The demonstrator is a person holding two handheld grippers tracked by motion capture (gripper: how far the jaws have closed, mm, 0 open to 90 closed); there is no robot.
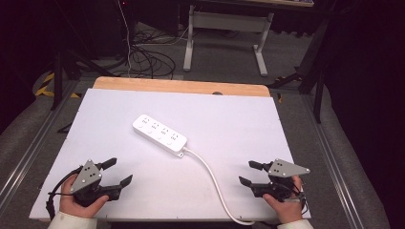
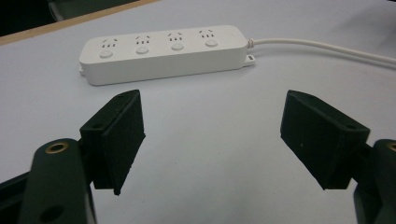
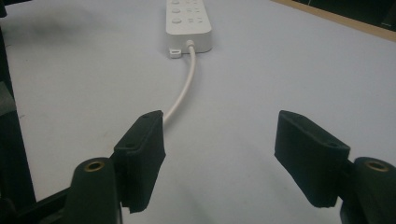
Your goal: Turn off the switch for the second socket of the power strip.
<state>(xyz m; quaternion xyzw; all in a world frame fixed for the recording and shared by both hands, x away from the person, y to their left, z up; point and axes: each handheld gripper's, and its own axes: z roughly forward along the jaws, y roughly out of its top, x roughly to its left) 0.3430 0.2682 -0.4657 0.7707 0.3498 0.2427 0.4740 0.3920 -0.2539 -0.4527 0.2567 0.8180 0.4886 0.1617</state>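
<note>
- White power strip (image 1: 159,135) lies at the middle of the pale table (image 1: 239,119) in the high view, slanted, and we sit back from it: left gripper (image 1: 118,172) at the near left corner, right gripper (image 1: 249,172) at the near right, both well apart from the strip. Its white cord (image 1: 213,179) curls off the strip's near end and runs towards the near edge, passing just beside our right gripper.
- Left gripper view now: our jaws are spread wide with nothing between them, and the strip lies broadside ahead, four sockets and four round buttons (image 2: 177,47) facing up.
- Right gripper view: jaws wide apart here too, holding nothing; the cord leads from beside our left-hand jaw straight up to the strip's end.
- We judge this the opening, the approach not yet begun. The next move calls for a reach forward to the strip, perhaps one gripper steadying the body or cord while the other works a button.
</note>
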